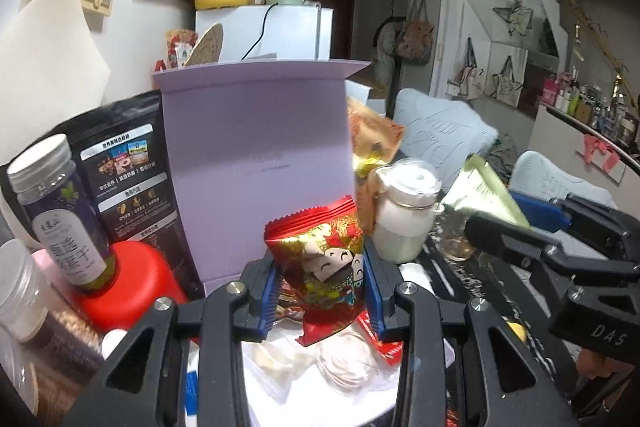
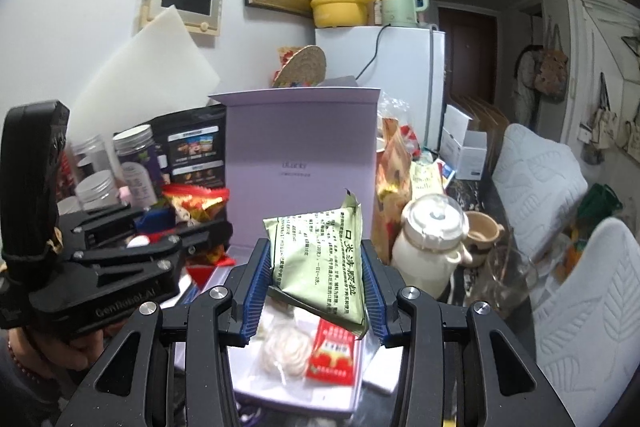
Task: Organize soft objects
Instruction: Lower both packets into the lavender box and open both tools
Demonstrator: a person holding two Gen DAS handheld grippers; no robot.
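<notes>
My left gripper (image 1: 320,287) is shut on a red snack packet (image 1: 326,267) with cartoon figures, held upright over the open lilac box (image 1: 260,155). My right gripper (image 2: 316,283) is shut on a pale green sachet (image 2: 320,259) with printed text, also above the box. Inside the box tray (image 2: 248,383) lie a round pinkish pastry in clear wrap (image 2: 286,349) and a small red packet (image 2: 332,355). The right gripper with its green sachet (image 1: 484,191) shows at the right of the left wrist view. The left gripper (image 2: 184,231) appears at the left of the right wrist view.
Left of the box stand a black pouch (image 1: 128,179), a jar with a silver lid (image 1: 60,211) and a red container (image 1: 132,283). A white lidded pot (image 2: 430,247) and a glass (image 2: 508,271) stand to the right. White cushioned chairs (image 2: 536,167) lie beyond.
</notes>
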